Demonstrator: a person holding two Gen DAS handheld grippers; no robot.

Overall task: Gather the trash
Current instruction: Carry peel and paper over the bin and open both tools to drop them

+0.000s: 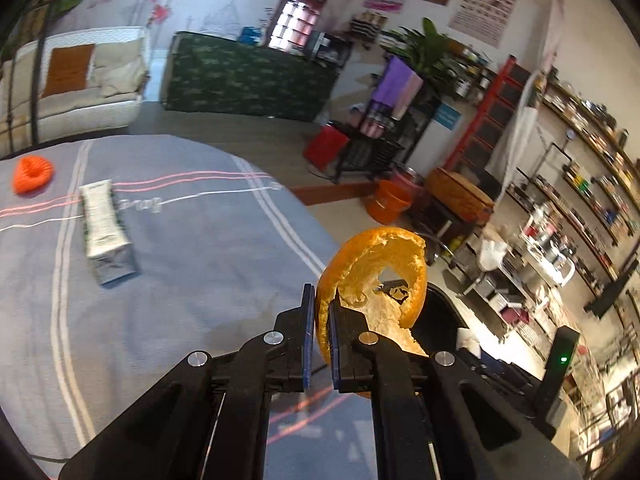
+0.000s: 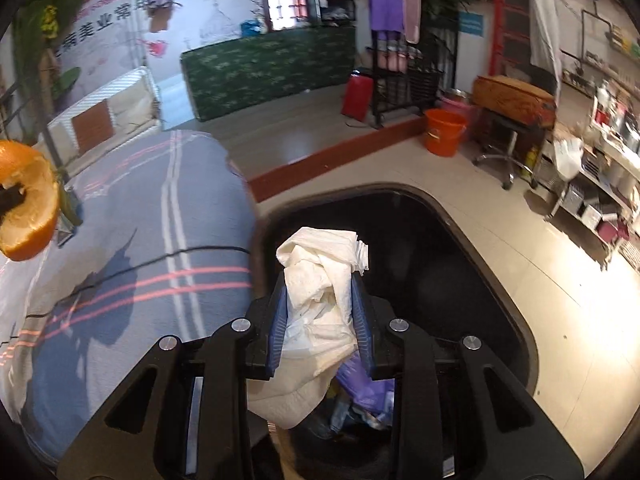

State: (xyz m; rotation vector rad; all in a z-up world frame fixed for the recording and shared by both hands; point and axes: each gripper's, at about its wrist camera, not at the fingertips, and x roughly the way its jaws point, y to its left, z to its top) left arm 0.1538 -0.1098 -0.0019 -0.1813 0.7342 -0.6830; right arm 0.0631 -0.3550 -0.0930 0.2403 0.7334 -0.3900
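Observation:
My left gripper (image 1: 320, 300) is shut on a curled orange peel (image 1: 376, 280), held above the right edge of the blue striped tablecloth (image 1: 180, 280); the peel also shows in the right wrist view (image 2: 28, 216). My right gripper (image 2: 320, 284) is shut on a crumpled white tissue (image 2: 320, 276), held over the open black trash bin (image 2: 440, 260), which holds purple and other scraps. A white and green tube (image 1: 104, 232) and an orange ridged object (image 1: 32, 174) lie on the cloth at the left.
The bin stands just right of the table edge; its rim shows behind the peel (image 1: 444, 308). An orange bucket (image 2: 444, 132), a stool and shelves stand on the tiled floor beyond. A sofa (image 1: 80, 88) is at the back left.

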